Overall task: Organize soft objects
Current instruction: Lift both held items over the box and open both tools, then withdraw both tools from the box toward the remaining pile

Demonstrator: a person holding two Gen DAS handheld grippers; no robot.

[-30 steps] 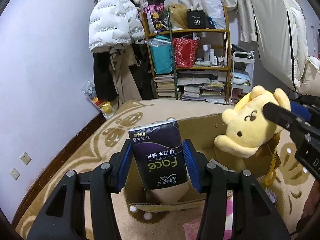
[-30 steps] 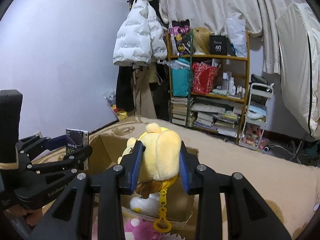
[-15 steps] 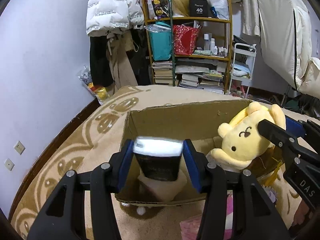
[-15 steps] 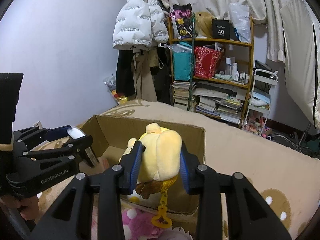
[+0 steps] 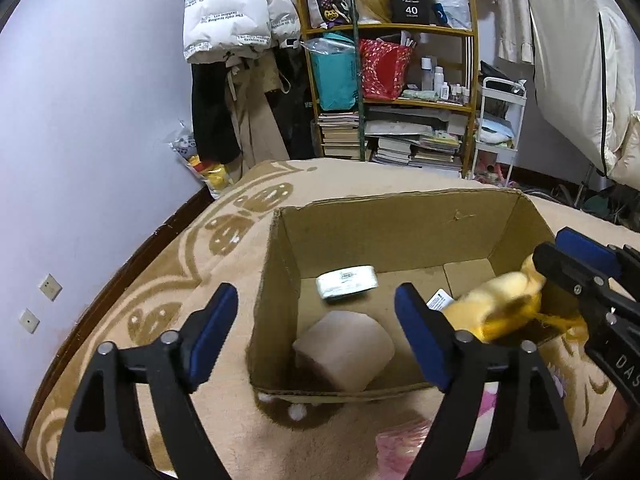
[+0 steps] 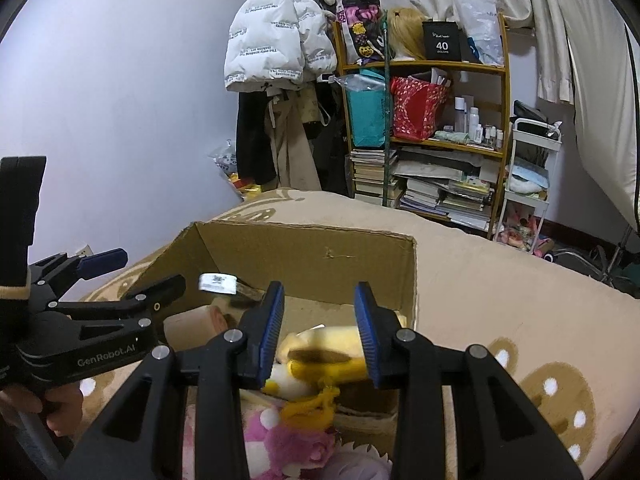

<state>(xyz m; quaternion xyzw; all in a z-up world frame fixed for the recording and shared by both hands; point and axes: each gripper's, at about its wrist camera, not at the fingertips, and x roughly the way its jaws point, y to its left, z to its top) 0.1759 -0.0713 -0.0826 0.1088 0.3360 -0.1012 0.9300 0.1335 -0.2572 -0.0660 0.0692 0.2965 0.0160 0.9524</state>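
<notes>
Inside the open cardboard box (image 5: pixel 400 232), which stands on a beige patterned blanket (image 5: pixel 224 240), a tissue pack (image 5: pixel 347 282) shows its white end near the back wall, apart from the left tongs (image 5: pixel 316 330). Their blue pads are spreading wide and opening further, with nothing pressed between them. Closer to the front wall of the box lies a pale beige roll-shaped bundle (image 5: pixel 346 346). At the right side of the box, the right tongs (image 6: pixel 319 330) are clamped on a yellow plush toy (image 6: pixel 320 354), held low over the box's front right part; in the left wrist view the toy is blurred. A yellow cord (image 6: pixel 316 402) hangs from the toy over the front edge. Outside the box, just in front of it, lies a pink plush (image 6: pixel 280 436). A person's hand (image 6: pixel 60 408) grips the handle of the left tongs.
</notes>
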